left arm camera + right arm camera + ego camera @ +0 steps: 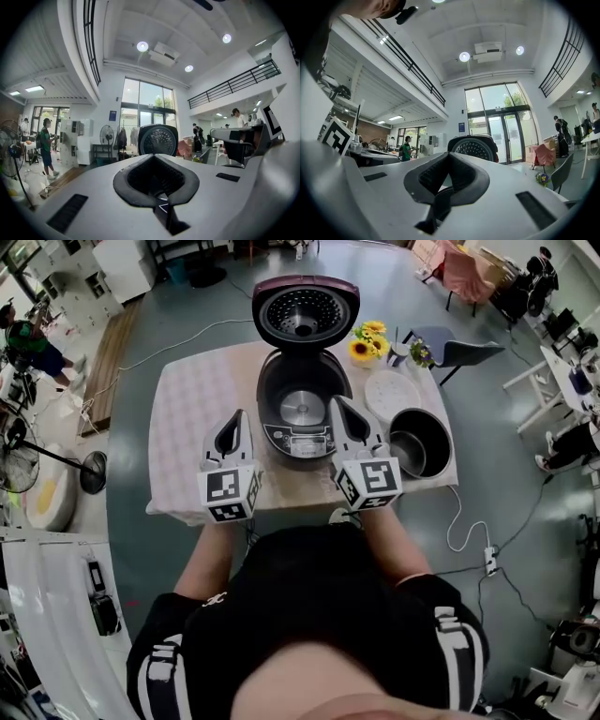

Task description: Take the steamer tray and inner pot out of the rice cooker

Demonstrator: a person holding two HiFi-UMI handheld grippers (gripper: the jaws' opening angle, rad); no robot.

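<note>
The rice cooker stands open mid-table with its lid up; its cavity holds nothing and the bare heating plate shows. The white steamer tray lies on the cloth to its right. In front of the tray stands the dark inner pot. My left gripper hovers shut and empty just left of the cooker's front. At the cooker's front right my right gripper is shut, also empty. Both gripper views look level past the shut jaws at the raised lid.
Yellow flowers and a small cup sit at the table's back right, with a chair behind them. The tablecloth lies bare to the left. A fan stand and cables are on the floor around the table.
</note>
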